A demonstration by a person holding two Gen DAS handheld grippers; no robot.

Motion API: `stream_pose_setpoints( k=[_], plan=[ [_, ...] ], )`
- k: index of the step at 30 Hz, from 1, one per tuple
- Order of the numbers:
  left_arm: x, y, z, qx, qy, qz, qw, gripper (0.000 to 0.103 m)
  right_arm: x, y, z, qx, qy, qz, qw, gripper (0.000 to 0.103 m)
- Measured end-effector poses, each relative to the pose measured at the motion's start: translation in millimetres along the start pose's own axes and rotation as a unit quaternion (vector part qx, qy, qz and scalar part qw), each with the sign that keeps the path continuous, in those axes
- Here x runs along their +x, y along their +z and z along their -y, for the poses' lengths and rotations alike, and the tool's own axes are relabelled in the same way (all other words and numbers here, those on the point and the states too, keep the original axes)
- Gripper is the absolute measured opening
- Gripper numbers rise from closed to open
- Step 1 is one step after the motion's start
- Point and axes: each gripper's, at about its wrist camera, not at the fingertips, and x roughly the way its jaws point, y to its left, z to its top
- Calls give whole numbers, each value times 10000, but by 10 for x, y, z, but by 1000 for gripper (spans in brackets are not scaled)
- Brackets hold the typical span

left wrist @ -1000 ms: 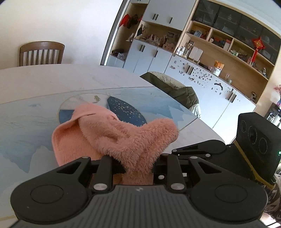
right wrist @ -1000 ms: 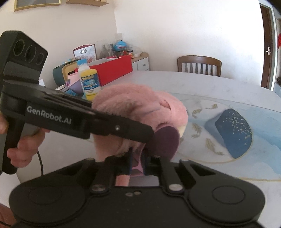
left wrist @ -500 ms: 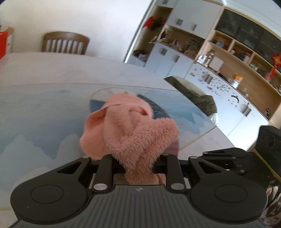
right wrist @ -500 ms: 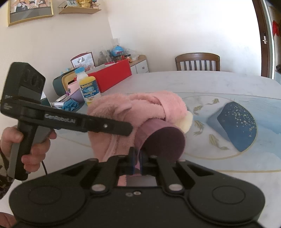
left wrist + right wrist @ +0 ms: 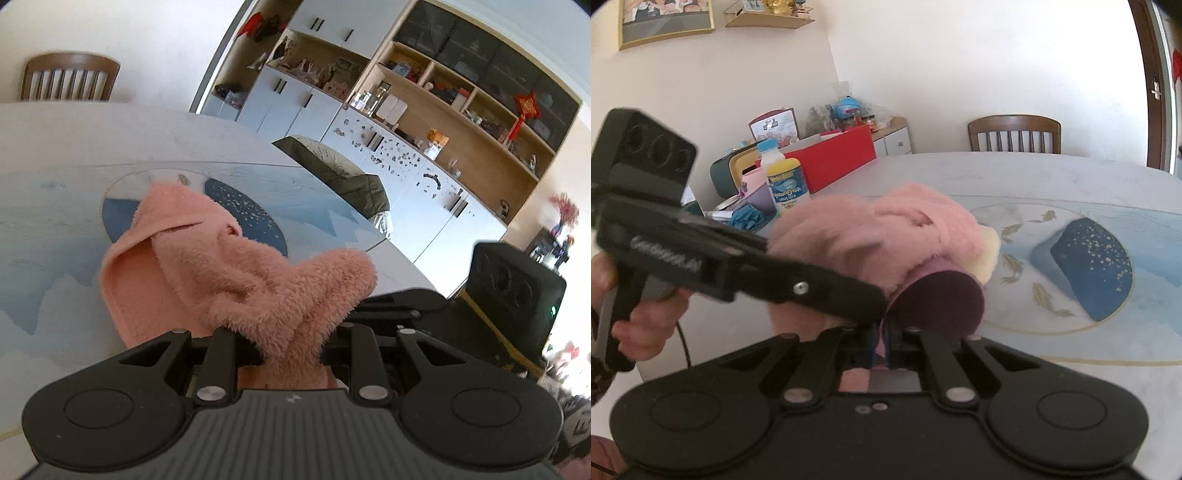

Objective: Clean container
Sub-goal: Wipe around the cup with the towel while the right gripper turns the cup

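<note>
Left tool [image 5: 291,332] is clenching fluffy pink cloth [image 5: 221,280] at frame centre | right tool [image 5: 882,339] is pinching purple cup [image 5: 938,299] by its thin rim, above desk [image 5: 1034,177] | cup probably light, stiff, smooth; cloth soft.

A pale marble-look table [image 5: 1015,173] is carrying a blue painted mat [image 5: 1108,266] with gold fish across its middle — and at its far edge a yellow-labelled bottle [image 5: 785,184], a red box [image 5: 834,158] and a teal case [image 5: 726,173] are sitting close together.
</note>
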Motion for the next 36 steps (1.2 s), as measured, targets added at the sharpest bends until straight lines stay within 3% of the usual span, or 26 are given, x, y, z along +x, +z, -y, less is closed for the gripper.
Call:
stream_pose_setpoints(
  k=[6,10,13,16,20,24,29,32,36],
  plan=[
    [10,36,-120,-238,135,96,9996,23,-41,-26,69,51,88,40,9999,3],
    [25,64,-265,-379,508,194,9978,23,-67,-46,62,22,142,47,9999,2],
    [88,76,-425,-544,1037,215,9929,23,-96,-57,68,44,139,73,9999,2],
    [80,58,-621,-912,1226,138,9882,23,-135,-75,117,122,96,97,9998,2],
    [-5,43,-597,-822,1071,298,9904,23,-207,-85,196,246,115,168,9995,2],
    [-129,84,-309,-321,427,474,9974,23,-240,-103,264,324,123,213,9992,2],
    [9,48,167,452,-192,121,9987,23,-246,-138,303,347,198,206,9990,2],
    [160,62,273,500,-378,-57,9980,23,-245,-158,295,285,244,197,9991,2],
    [289,97,271,420,-366,-168,9983,23,-251,-166,282,237,228,206,9992,2]
  ],
)
